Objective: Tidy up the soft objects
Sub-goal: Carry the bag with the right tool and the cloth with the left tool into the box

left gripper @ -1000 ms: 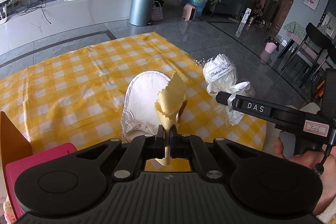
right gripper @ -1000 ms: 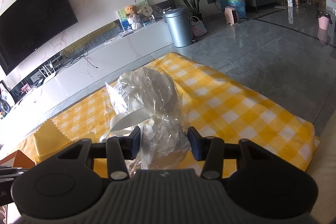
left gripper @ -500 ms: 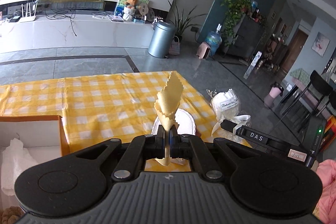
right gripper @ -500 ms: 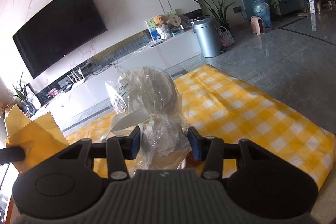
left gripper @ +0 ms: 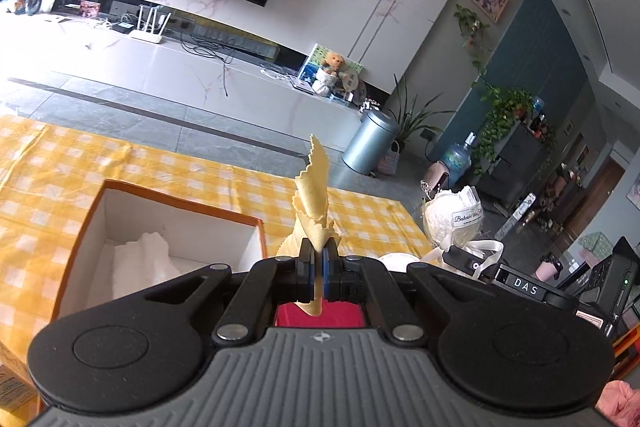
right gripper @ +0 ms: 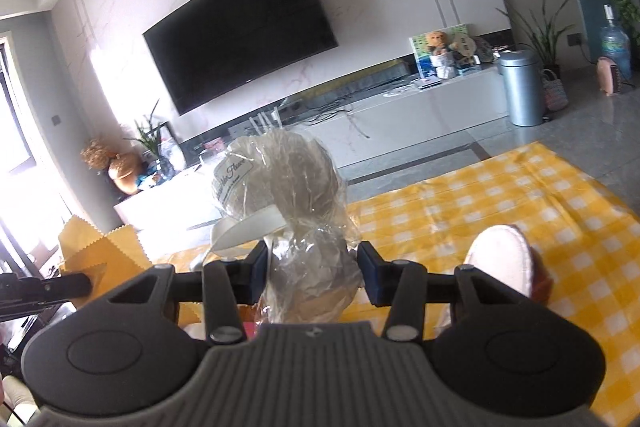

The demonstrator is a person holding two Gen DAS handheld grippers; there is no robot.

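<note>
a: start at the left of the left wrist view. what's there?

b: an open cardboard box [left gripper: 82, 227] with orange edges and white inner walls, standing on the yellow checked tablecloth [left gripper: 48, 163]. something white and soft [left gripper: 140, 259] lies crumpled at its bottom.

a: and in the middle?

b: the left gripper [left gripper: 319, 269], its jaws pressed tight together on a yellow cloth with pinked edges [left gripper: 314, 195]. the cloth stands up in a twisted point above the pads, and a short tail hangs below them over something red [left gripper: 344, 313] (i can't tell what that is).

a: further right?

b: the right gripper [left gripper: 460, 259] reaches in from the side, carrying a white ball-shaped thing wrapped in clear cellophane [left gripper: 452, 221], with a label and a white ribbon.

a: what does the right wrist view give?

b: at far left, the yellow cloth [right gripper: 96, 247] again, pinched in the tip of the left gripper [right gripper: 86, 281]. in the middle, the right gripper [right gripper: 313, 269] with jaws about half apart, both pads against the crinkled lower part of the cellophane bundle [right gripper: 288, 183]; the round top rises above them, ribbon looping to the left.

a: and to the right of that?

b: a white padded fabric thing [right gripper: 504, 257] lying on the tablecloth [right gripper: 540, 195], just beside the gripper's right finger.
</note>
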